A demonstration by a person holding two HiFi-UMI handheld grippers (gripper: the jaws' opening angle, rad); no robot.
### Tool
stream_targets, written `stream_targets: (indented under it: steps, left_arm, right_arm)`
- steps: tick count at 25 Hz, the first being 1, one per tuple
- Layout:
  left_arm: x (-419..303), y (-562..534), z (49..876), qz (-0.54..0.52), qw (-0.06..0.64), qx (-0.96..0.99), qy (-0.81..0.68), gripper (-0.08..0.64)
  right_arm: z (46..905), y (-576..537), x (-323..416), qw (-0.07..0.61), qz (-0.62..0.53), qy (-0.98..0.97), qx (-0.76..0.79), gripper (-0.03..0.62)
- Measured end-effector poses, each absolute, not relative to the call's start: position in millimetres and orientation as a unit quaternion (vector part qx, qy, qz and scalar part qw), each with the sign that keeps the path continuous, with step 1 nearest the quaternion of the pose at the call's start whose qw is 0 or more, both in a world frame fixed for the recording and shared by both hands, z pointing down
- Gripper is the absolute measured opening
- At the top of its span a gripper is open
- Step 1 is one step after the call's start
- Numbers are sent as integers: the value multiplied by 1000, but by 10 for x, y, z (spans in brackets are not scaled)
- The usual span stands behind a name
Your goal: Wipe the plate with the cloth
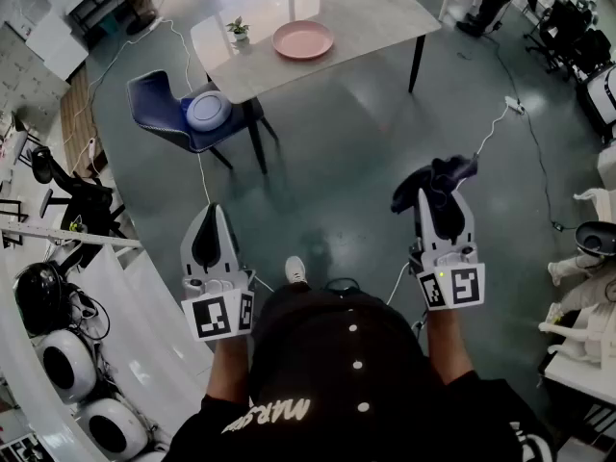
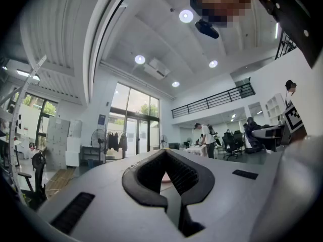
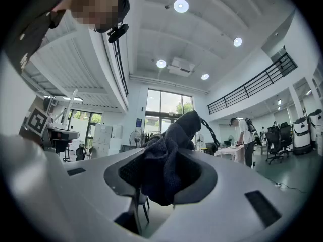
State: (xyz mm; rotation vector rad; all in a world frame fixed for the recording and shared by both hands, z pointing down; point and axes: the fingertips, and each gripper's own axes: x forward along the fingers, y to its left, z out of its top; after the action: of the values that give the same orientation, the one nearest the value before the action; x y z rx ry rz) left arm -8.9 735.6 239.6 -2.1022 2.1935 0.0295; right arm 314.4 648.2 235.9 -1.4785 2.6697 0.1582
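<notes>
A person standing on a grey-green floor (image 1: 366,152) is gripping a dark, knitted cloth (image 1: 433,179) in the right tool (image 1: 442,208). The tool's jaws are clenching on the bunched fabric, which is spilling out past the tips in a loose wad. The left tool (image 1: 213,221) is carrying nothing, its jaws pressing together. The plate (image 1: 302,39), round, pink and shallow-rimmed, is sitting bare on a pale table (image 1: 375,12) well ahead of both tools, near a small potted plant (image 1: 238,30). A blue chair (image 1: 156,99) is standing at the table's near corner with a round pale-blue object (image 1: 208,111) lying on its seat; whether that is a cushion or a dish cannot be told. Black-and-white square markers are showing on the cubes at the back of each tool. White lettering is running across the person's dark shirt (image 1: 274,414), upside down from the head view and only partly readable. Both forearms are reaching forward from the body, side by side and apart, and are holding the tools roughly level and pointing toward the table.
</notes>
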Motion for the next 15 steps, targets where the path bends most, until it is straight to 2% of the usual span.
stream_targets:
  steps: [7, 15]
  left_arm:
    - [-61, 7236, 2453, 20, 31, -699, 715, 16]
    - [-73, 7141, 2514, 3, 41, -703, 710, 17]
  right_arm:
    - [2363, 6399, 3152, 51, 52, 873, -482, 137]
    - [2392, 6342, 3149, 59, 39, 872, -485, 138]
